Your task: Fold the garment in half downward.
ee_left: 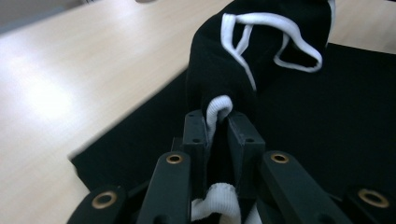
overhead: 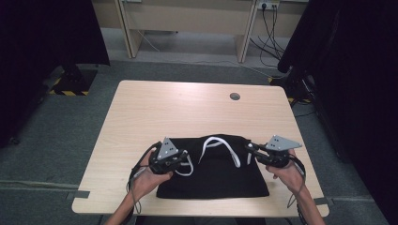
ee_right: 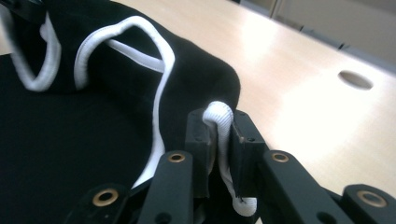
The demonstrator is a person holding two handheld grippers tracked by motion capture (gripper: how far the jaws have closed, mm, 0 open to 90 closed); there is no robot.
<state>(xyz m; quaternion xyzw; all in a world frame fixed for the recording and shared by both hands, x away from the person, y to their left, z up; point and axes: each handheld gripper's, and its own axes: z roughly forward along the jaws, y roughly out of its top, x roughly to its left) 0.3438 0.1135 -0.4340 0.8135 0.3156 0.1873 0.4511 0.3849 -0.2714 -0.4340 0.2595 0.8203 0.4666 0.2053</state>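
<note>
A pale wood-grain table point(overhead: 141, 117) with a round cable hole point(overhead: 234, 96) stands on grey carpet, dark curtains at either side, and on its near half lies the black garment point(overhead: 216, 178) I am working with. It looks like a soft knit piece with white ribbed trim point(overhead: 225, 145) looping along its edges. My left gripper point(overhead: 180, 157) is pinched tight on a fold of that white trim at the garment's left upper corner; in the left gripper view the ribbed band point(ee_left: 218, 109) bulges out between the closed jaws. My right gripper point(overhead: 251, 149) does the same at the right corner, its jaws pressed together on the white band point(ee_right: 219, 116). Between the two grips the upper layer arches up off the flat layer beneath, so I judge a fold to be under way: both corners are secured and lifted, but the raised edge is not yet laid down or smoothed. The cloth looks limp and matte and sags readily, while the table surface is smooth and glossy under the light.
</note>
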